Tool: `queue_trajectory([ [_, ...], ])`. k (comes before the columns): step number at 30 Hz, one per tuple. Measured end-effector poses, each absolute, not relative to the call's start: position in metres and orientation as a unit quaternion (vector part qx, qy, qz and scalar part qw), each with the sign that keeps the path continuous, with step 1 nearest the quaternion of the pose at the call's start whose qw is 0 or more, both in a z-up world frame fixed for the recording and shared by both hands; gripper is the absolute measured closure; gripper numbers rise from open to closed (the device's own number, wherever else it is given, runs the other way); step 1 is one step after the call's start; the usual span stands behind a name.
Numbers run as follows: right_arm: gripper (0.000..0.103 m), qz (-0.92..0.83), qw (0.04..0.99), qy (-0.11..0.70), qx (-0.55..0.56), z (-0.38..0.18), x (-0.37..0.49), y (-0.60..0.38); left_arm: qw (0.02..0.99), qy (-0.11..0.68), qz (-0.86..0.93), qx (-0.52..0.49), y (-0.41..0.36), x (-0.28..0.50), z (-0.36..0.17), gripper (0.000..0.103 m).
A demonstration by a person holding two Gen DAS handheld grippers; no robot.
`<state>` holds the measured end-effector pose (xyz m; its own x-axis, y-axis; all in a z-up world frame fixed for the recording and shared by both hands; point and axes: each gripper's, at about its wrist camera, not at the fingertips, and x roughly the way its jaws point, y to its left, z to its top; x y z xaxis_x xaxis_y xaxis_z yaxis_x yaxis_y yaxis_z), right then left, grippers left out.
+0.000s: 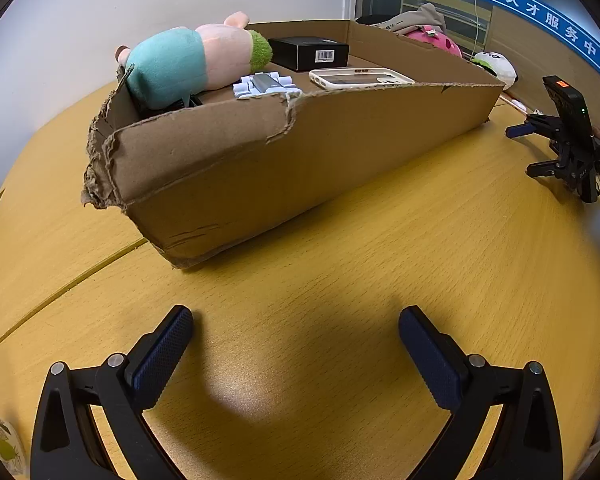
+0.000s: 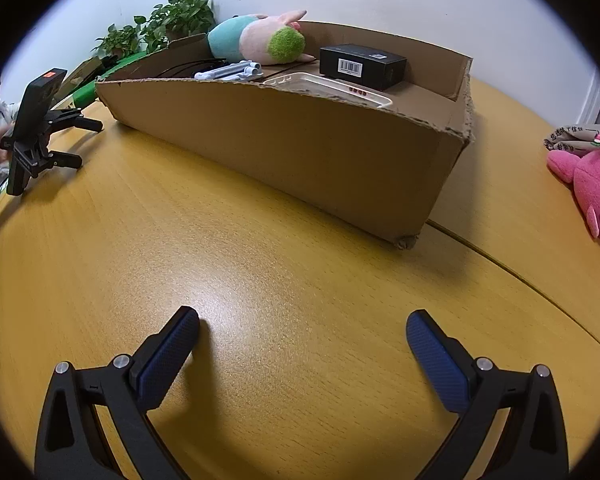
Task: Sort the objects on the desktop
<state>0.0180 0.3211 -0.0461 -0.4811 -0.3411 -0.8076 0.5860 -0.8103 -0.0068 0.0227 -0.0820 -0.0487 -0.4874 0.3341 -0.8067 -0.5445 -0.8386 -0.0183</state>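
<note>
Cardboard box [image 1: 260, 168] with torn edges sits in the middle of a yellow wooden table [image 1: 340, 280], seen from two wrist cameras pointing down at it from either side. Inside the box lie a plush toy in a teal dress [image 1: 180, 60], a black carton with a barcode label [image 1: 310, 53], a white phone case [image 1: 360, 78] and a pale grey folding stand [image 1: 266, 85]; thin black cables seem to lie near the plush, though the box wall hides most of them.

Judging by this, much of the sorting looks done: these items are already in the box. Still outside it, on the table at the right end, are a pink plush toy [image 2: 596, 188], a printed cloth bag [image 2: 576, 140] beside it, and, in the left view beyond the box, a small white and green plush [image 1: 496, 65]. These may be what is left to gather.

The left gripper [image 1: 296, 344] hovers over bare table in front of the box, jaws spread wide, holding nothing. The right gripper [image 2: 302, 344] does the same, jaws wide and empty. Each one also appears at the edge of the other's view.

Readable writing: white Chinese characters on a blue band in the background, "吴中区人才服务中心". The carton's barcode digits and the bag's print are too small to read.
</note>
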Motion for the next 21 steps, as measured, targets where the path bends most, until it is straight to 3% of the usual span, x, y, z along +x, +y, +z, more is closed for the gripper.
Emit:
queue_trajectory([
  [21,0.0,-0.849,0.272,0.142,0.43,-0.0472,0.0186,0.3205,0.257,0.121,0.854,-0.436,-0.0824,0.0247,-0.0481,0.0],
])
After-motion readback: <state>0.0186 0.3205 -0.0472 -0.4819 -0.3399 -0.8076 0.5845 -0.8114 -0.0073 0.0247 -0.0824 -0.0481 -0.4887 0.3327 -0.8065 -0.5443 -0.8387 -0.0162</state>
